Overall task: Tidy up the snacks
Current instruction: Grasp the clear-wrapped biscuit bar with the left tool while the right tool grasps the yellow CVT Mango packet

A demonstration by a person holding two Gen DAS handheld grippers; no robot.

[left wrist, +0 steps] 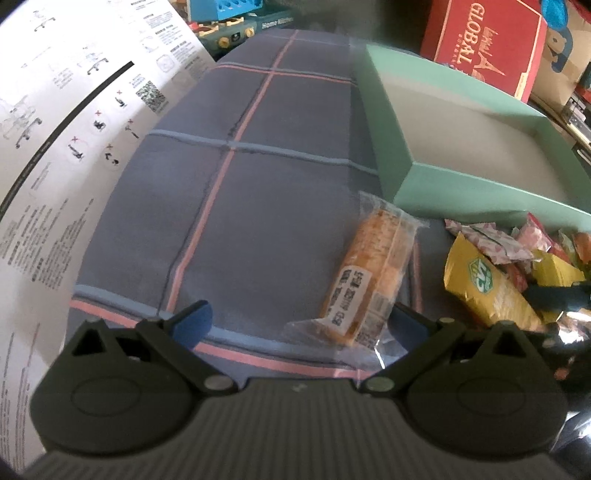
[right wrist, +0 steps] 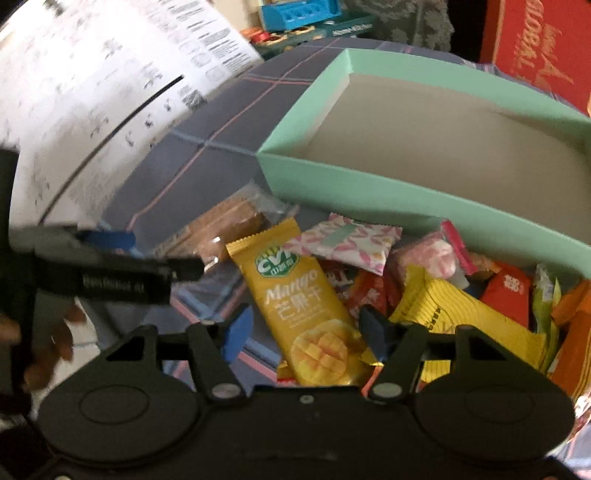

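Observation:
My left gripper hangs open over the checked cloth. The lower end of a clear-wrapped orange biscuit pack lies between its fingers, close to the right one. My right gripper is open around the lower end of a yellow mango snack pack, with a gap showing at the left finger. That pack lies at the left edge of a pile of snacks: a pink-patterned sachet, a yellow striped pack, a red pack. Behind the pile stands an empty mint-green box.
A large white instruction sheet covers the left side. A red printed carton stands behind the green box, and blue toys lie at the far end. A hand holds the left gripper, blue pad showing.

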